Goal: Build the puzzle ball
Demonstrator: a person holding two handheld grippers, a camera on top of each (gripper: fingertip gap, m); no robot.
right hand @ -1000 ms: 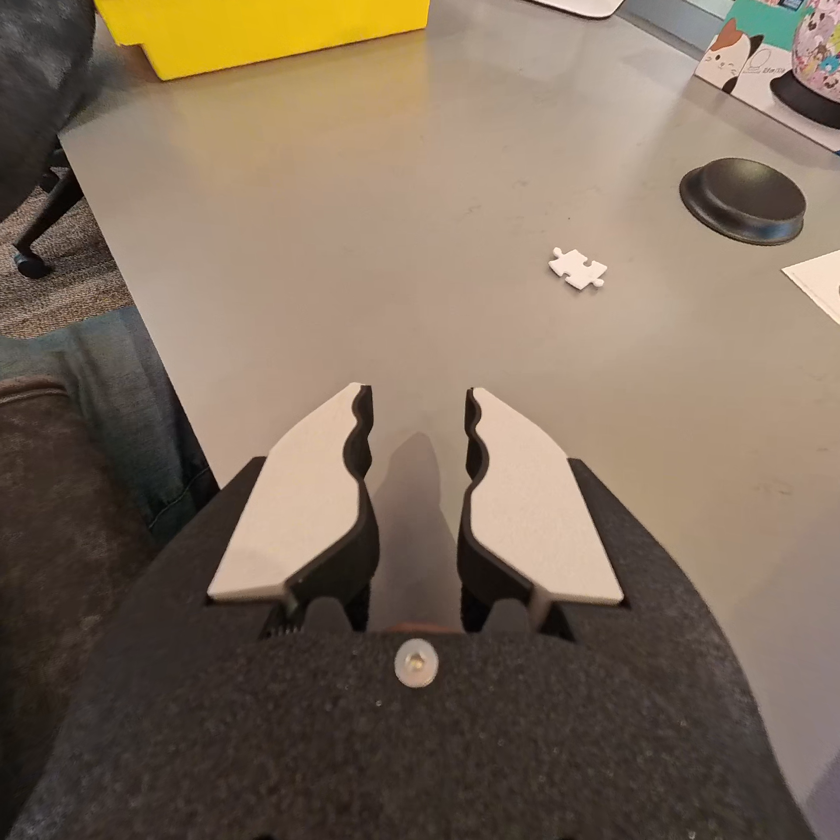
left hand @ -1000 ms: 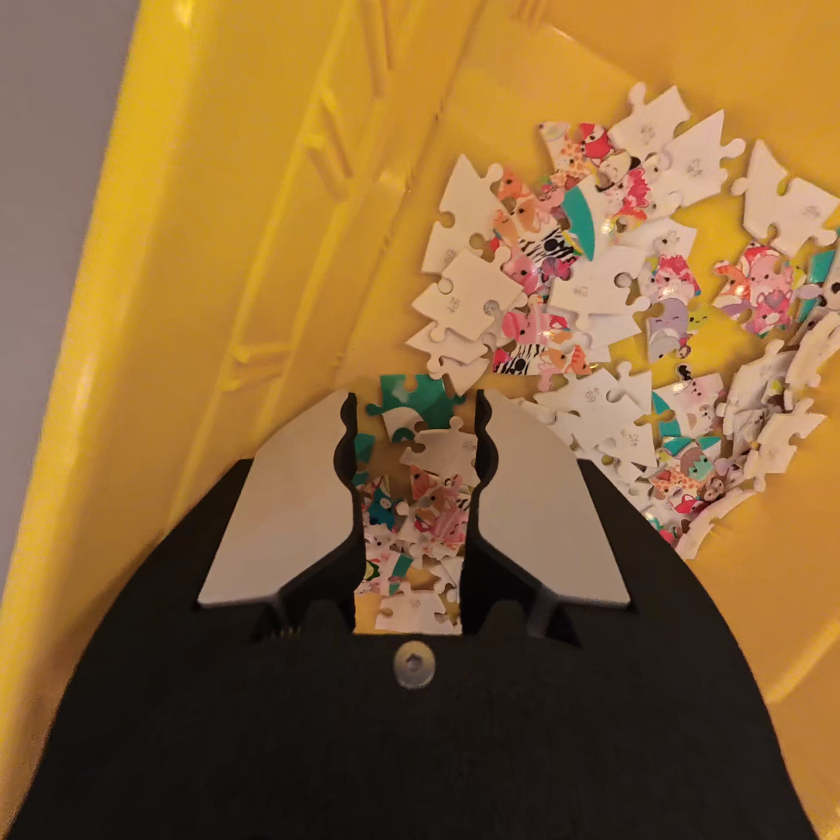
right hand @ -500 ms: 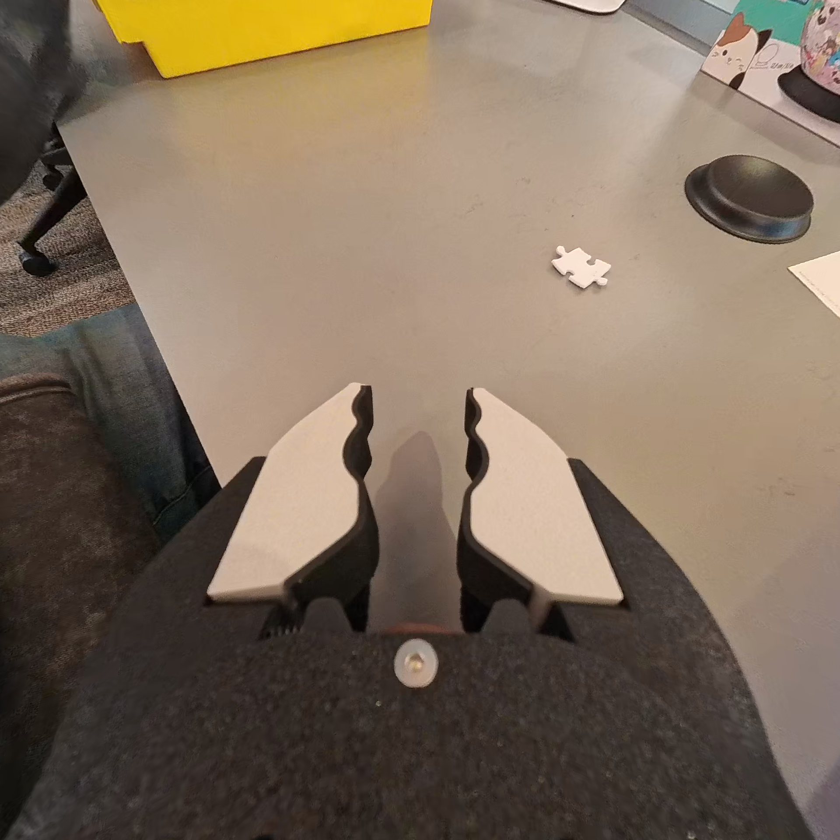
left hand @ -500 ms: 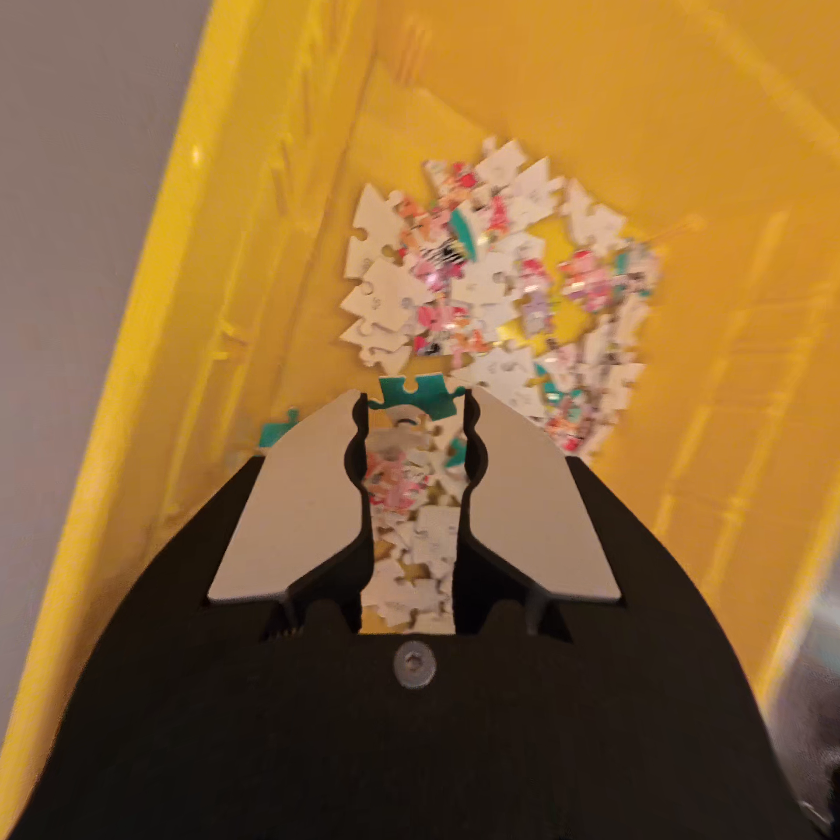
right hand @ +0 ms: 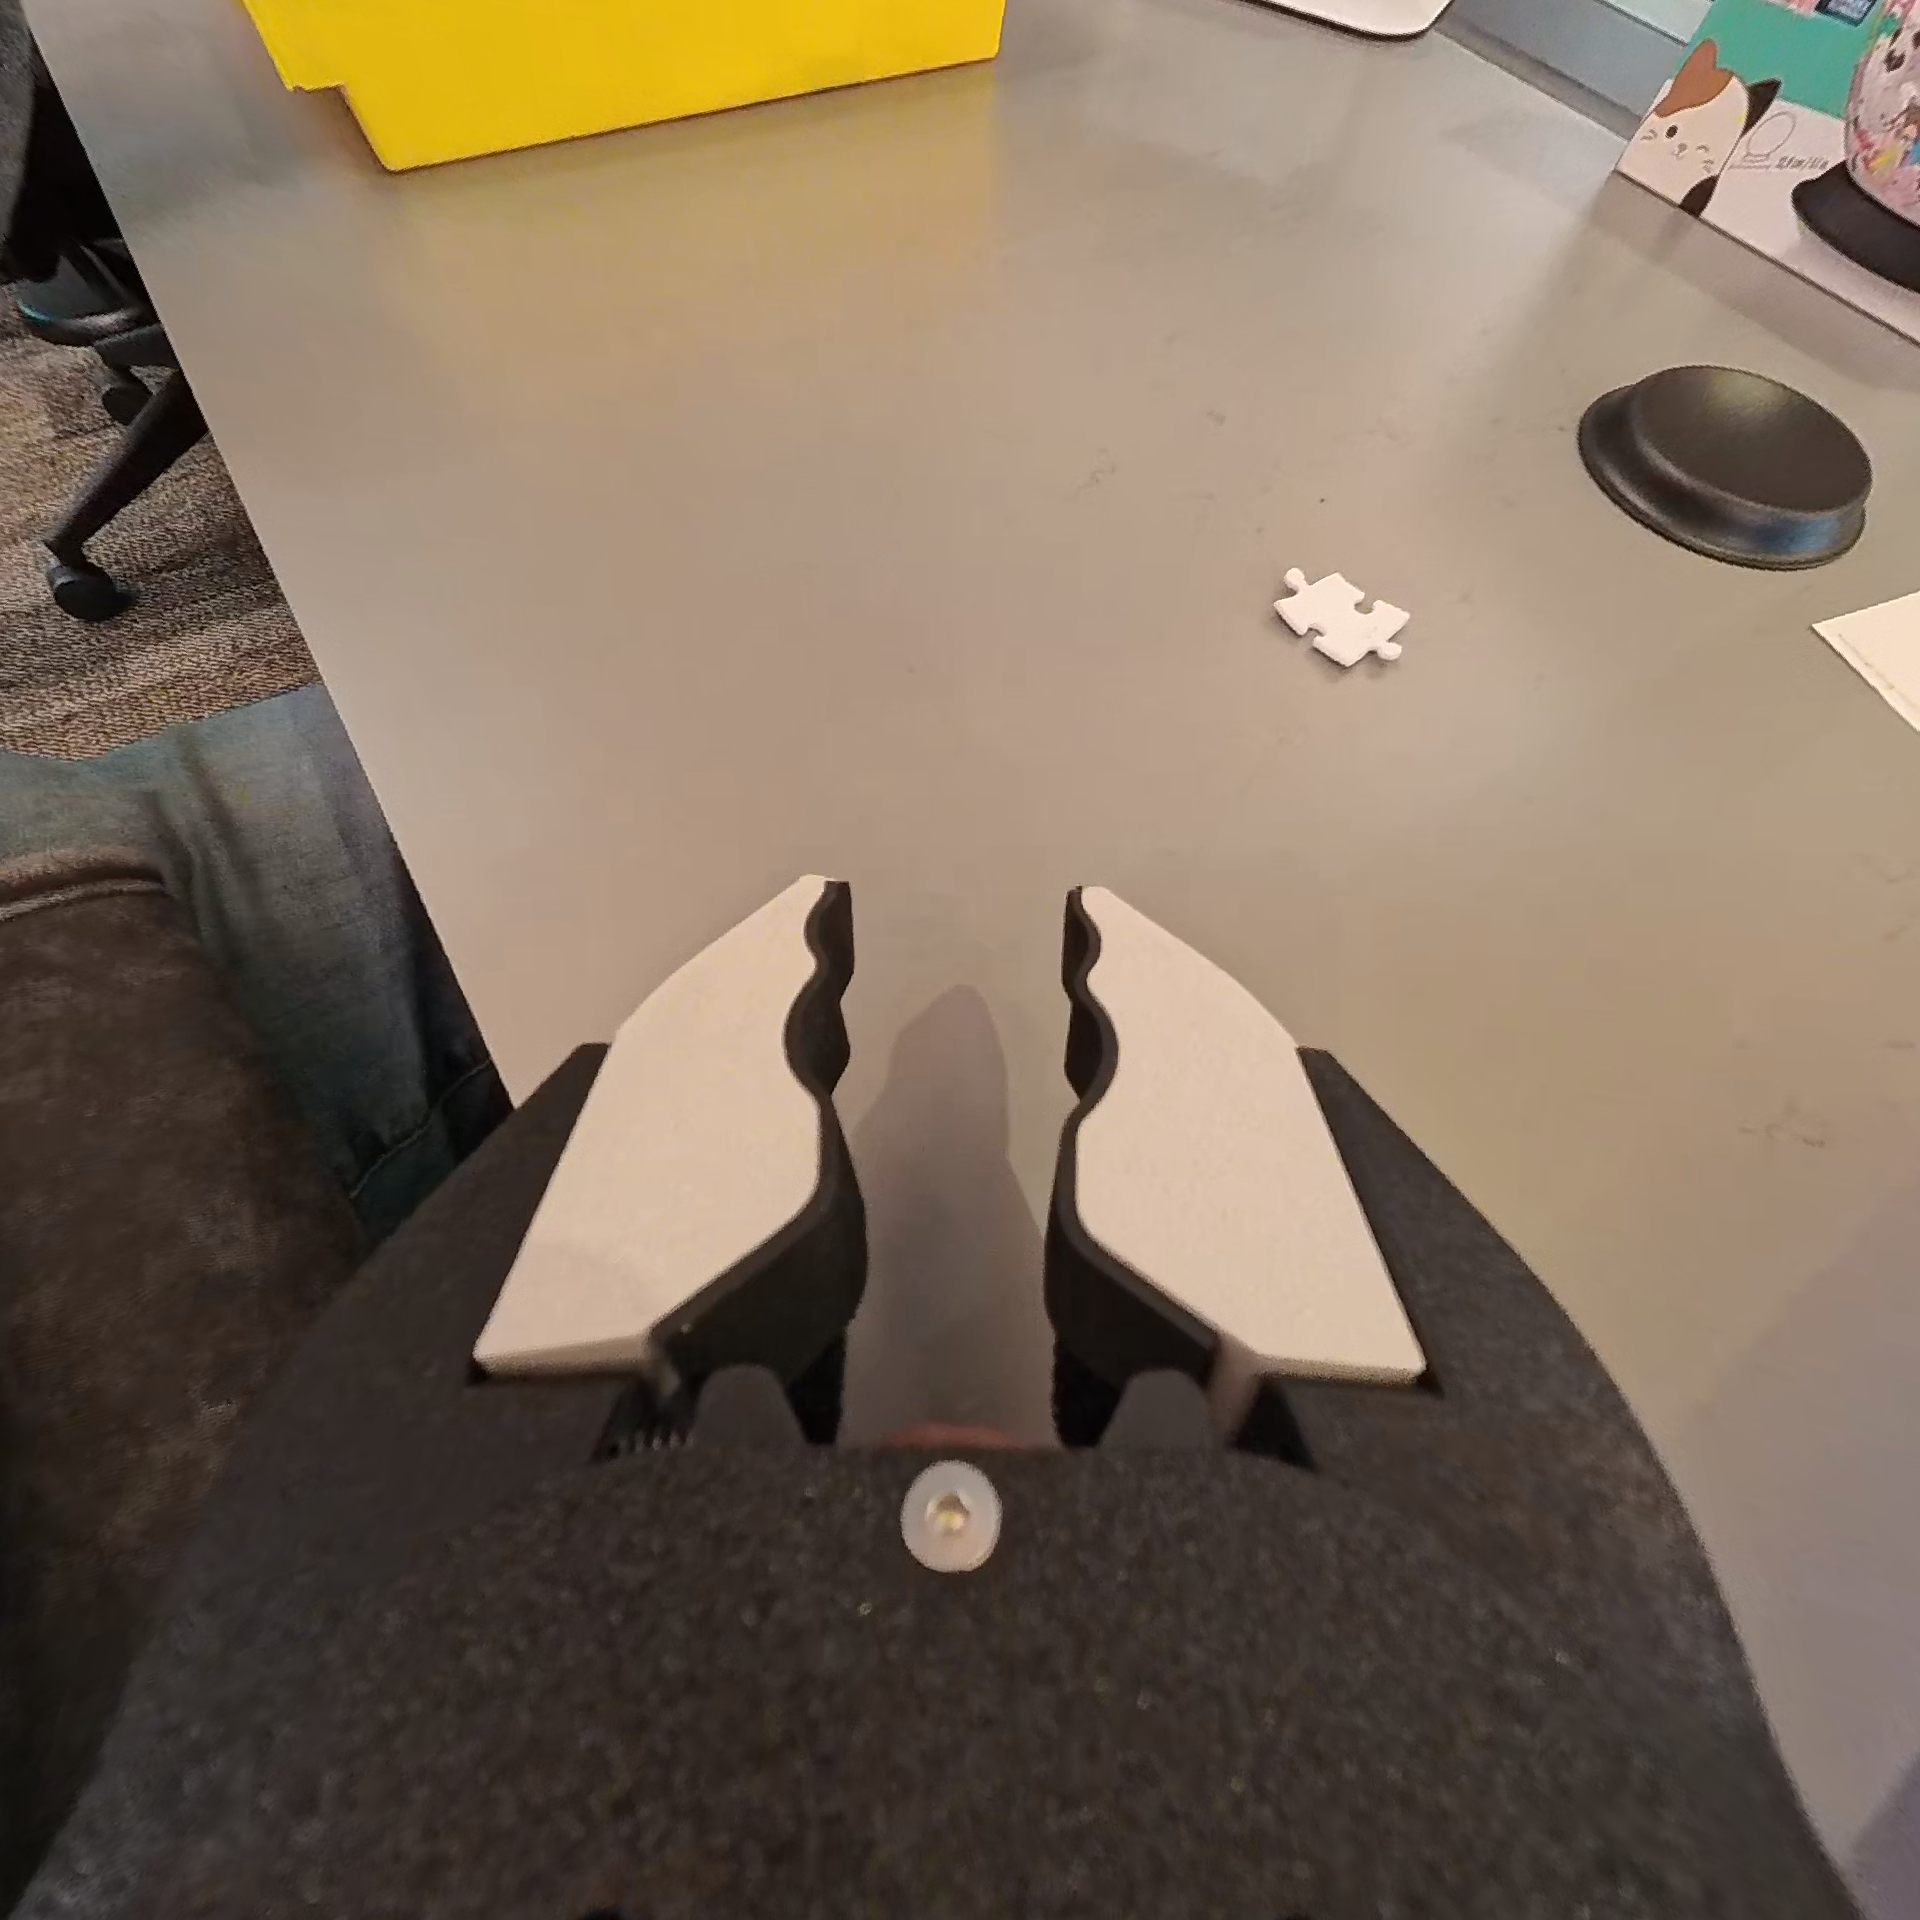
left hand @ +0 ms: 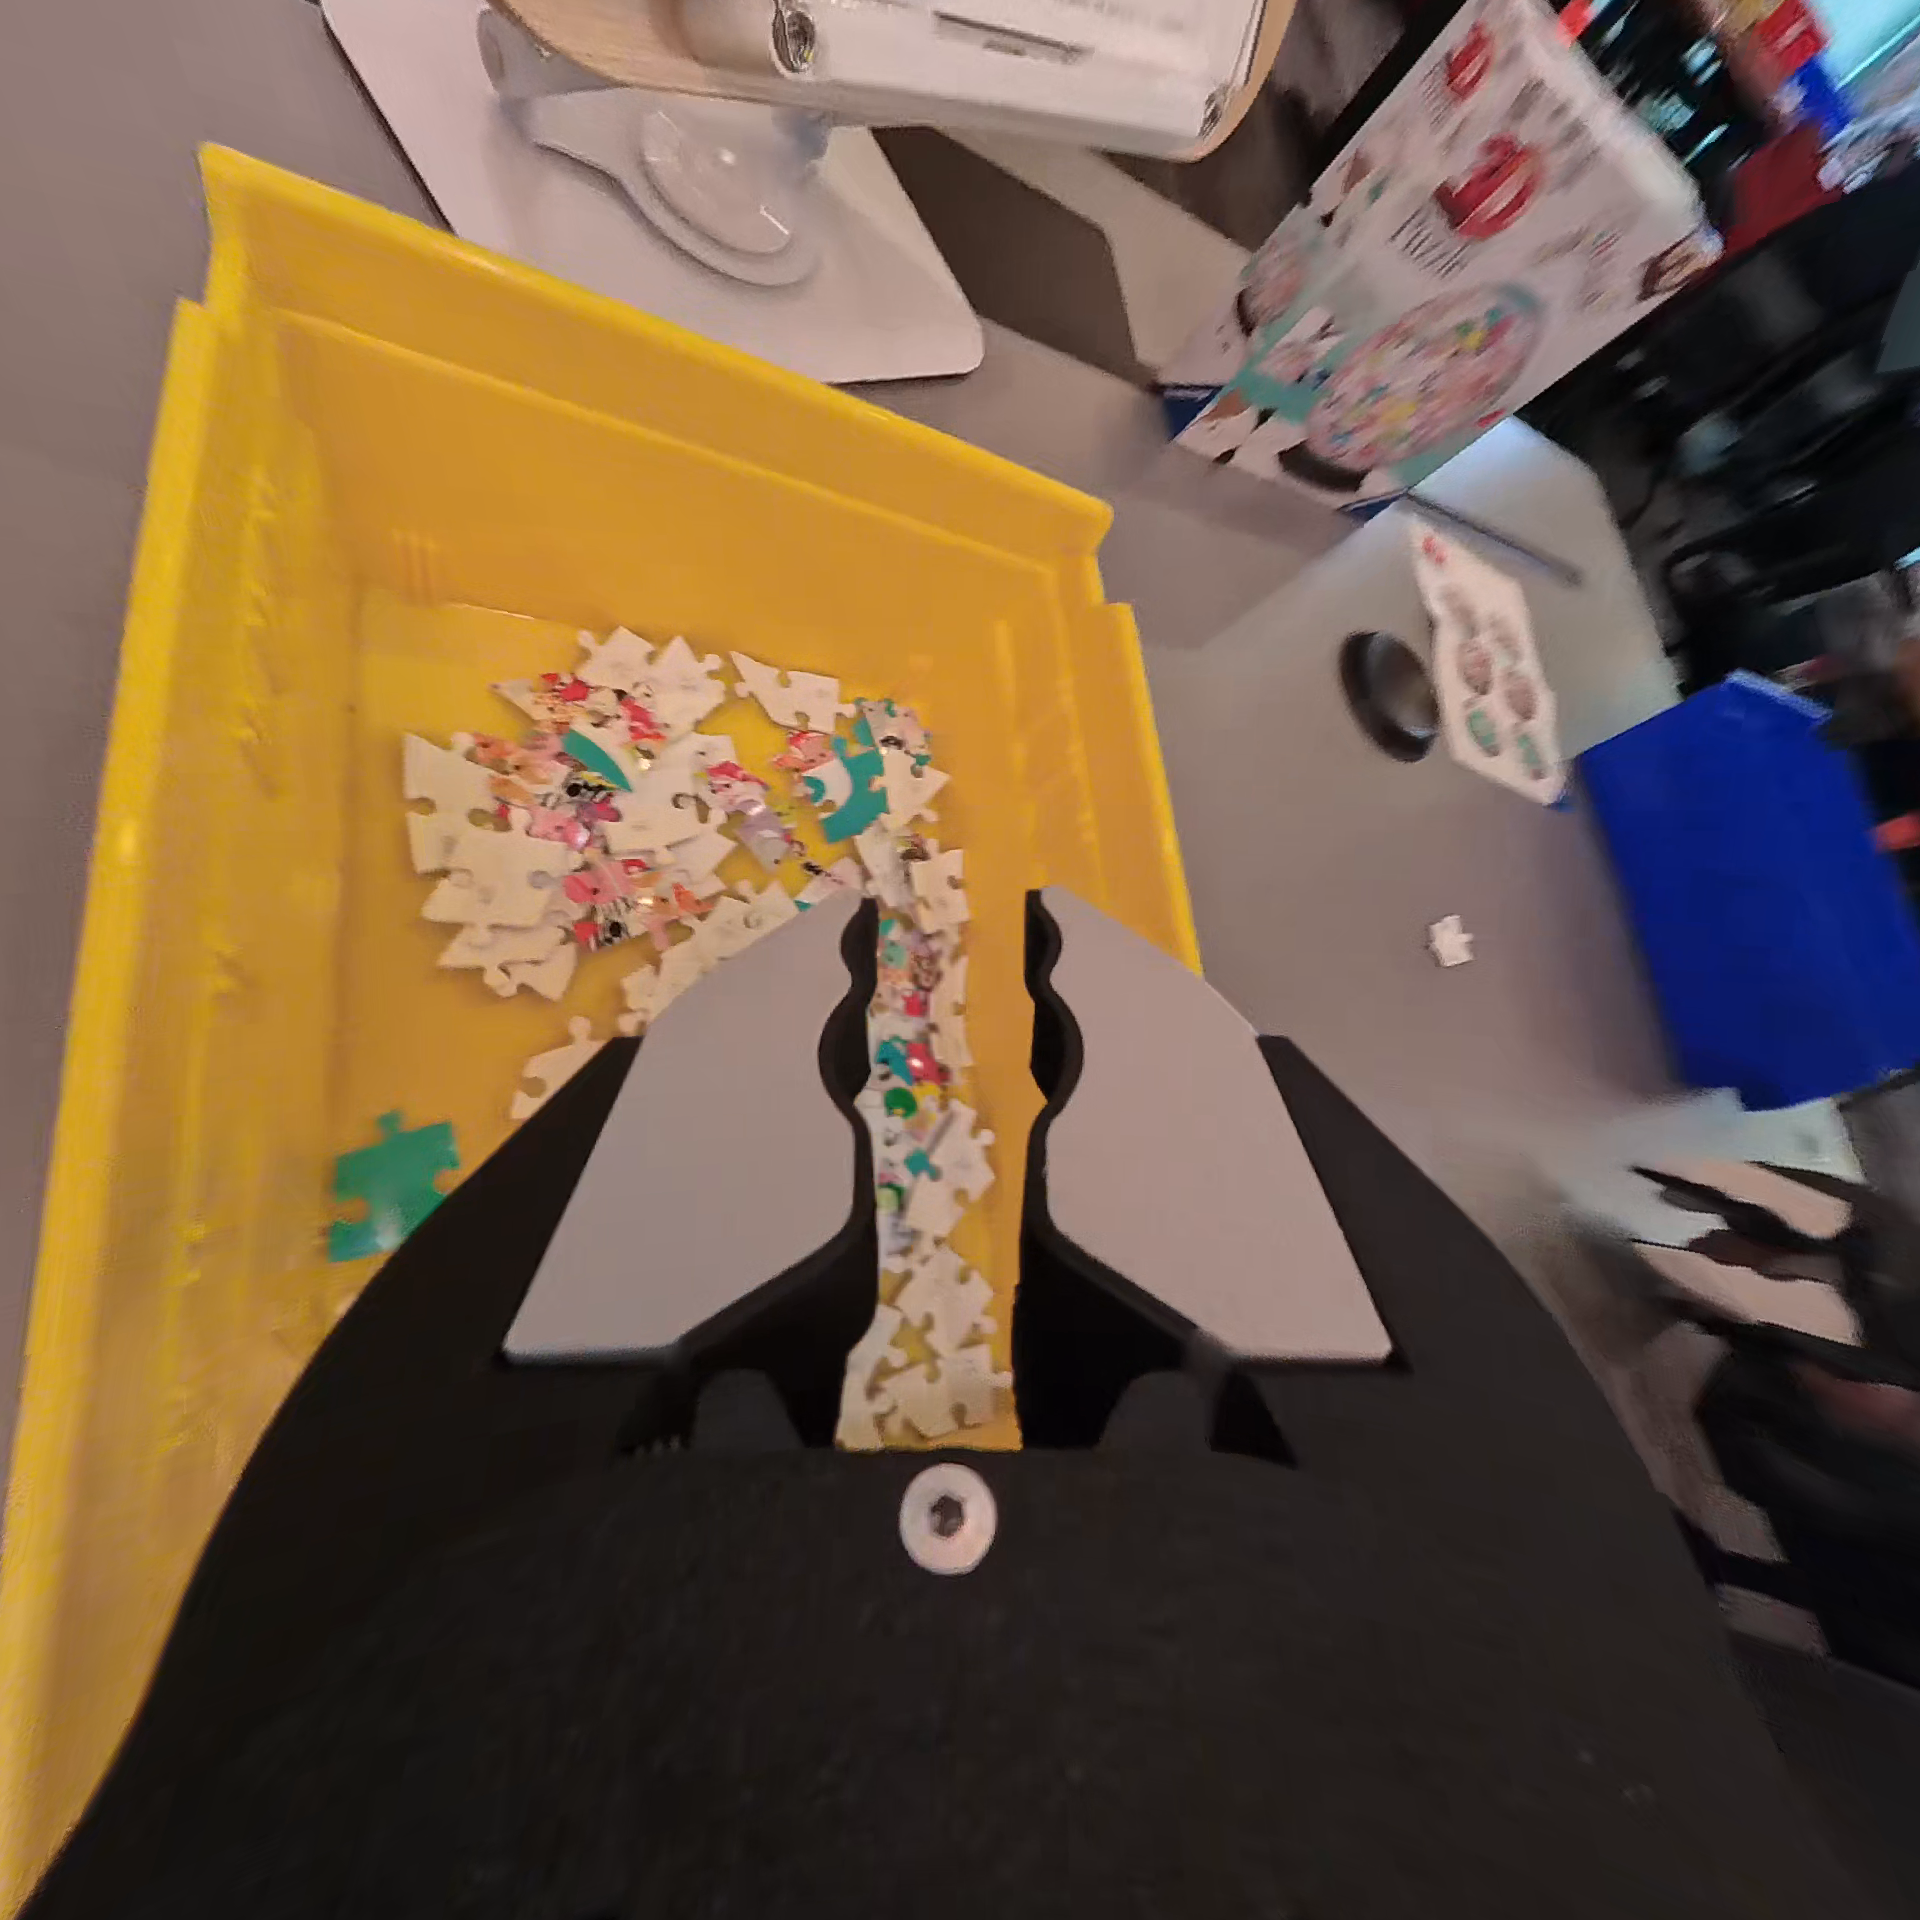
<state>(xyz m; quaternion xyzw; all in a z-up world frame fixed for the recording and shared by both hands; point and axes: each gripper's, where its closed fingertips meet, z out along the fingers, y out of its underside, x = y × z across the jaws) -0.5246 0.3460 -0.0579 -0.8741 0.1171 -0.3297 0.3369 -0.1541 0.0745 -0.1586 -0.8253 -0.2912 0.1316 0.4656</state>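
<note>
While the left gripper [left hand: 945,914] hangs above the yellow bin [left hand: 644,416], its jaws stand spread with a clear gap and hold nothing. One bin is in view, and it contains one loose heap of puzzle pieces [left hand: 623,831], too many and too overlapped to count; part of the heap shows through the gap between the jaws, well below them. One green piece [left hand: 390,1184] lies apart from the heap, on the bin floor near the bin's left wall, to the left of the left gripper. One white piece [right hand: 1340,613] lies alone on the grey table [right hand: 831,468], outside the bin, ahead and to the right of the right gripper [right hand: 956,904]. The right gripper's jaws are likewise spread and empty, above the table near its edge. One black round base [right hand: 1725,478] sits beyond the white piece. One puzzle box [left hand: 1455,270] stands on the table past the bin.
</note>
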